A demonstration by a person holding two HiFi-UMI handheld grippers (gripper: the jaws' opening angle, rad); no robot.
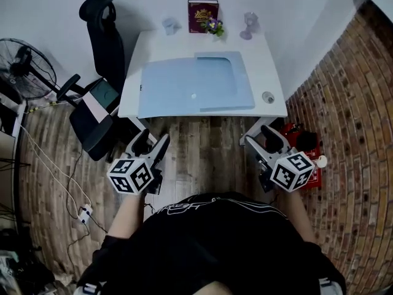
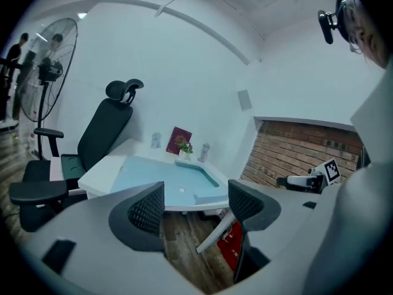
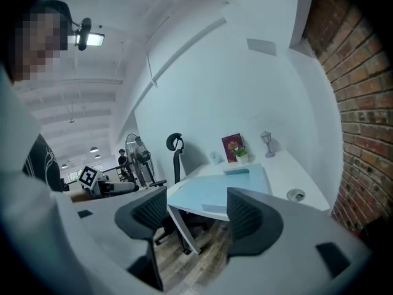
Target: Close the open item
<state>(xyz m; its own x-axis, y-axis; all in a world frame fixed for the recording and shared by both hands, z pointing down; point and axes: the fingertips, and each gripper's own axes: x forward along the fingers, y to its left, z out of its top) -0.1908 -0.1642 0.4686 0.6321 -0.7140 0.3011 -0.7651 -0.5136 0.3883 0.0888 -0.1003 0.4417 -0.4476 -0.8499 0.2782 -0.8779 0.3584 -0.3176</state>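
Nearest to us, both grippers hang over the wooden floor (image 1: pixel 202 146), short of the white tabletop (image 1: pixel 264 60). Our left gripper (image 1: pixel 151 144) has its jaws wide apart with nothing between them, and our right gripper (image 1: pixel 264 139) is spread and empty in the same way.

We see the light-blue item (image 1: pixel 178 88) lying opened out flat across the middle of the tabletop, well apart from both grippers. A smaller panel of the same colour lies on its right half. We cannot tell what kind of thing it is.

Along the back edge stands a small pot (image 1: pixel 215 28) holding flowers, just in front of a maroon book (image 1: pixel 201 12) propped at the wall. To its left is a clear cup (image 1: pixel 170 25); we cannot tell whether anything is in it. To its right stands a pale stemmed piece (image 1: pixel 249 25).

On the floor by the tabletop's right leg sits a red box-like thing (image 2: pixel 231 244); its contents are unclear. A black office chair (image 1: pixel 101 48) stands at the left side.
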